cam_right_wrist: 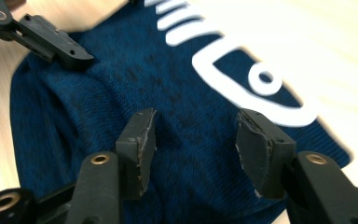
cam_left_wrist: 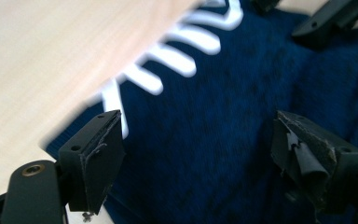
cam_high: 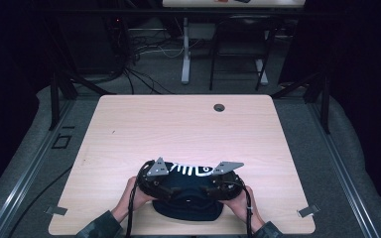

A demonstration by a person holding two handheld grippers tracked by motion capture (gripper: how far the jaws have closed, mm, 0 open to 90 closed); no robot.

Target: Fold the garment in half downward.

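A pale wooden table [cam_high: 129,129] stands in a dark room, cables and chair legs at the frame's top. A folded navy sweater [cam_high: 188,201] lies at lower centre. The left gripper [cam_left_wrist: 193,154] and right gripper [cam_right_wrist: 193,149] hover over it, jaws parted, gripping nothing. A grommet hole [cam_high: 219,107] sits upper right.

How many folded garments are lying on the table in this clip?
1. A dark blue knit garment with a white fishbone print lies at the near edge of the table, between the left tool and right tool. Anything beneath it is hidden.
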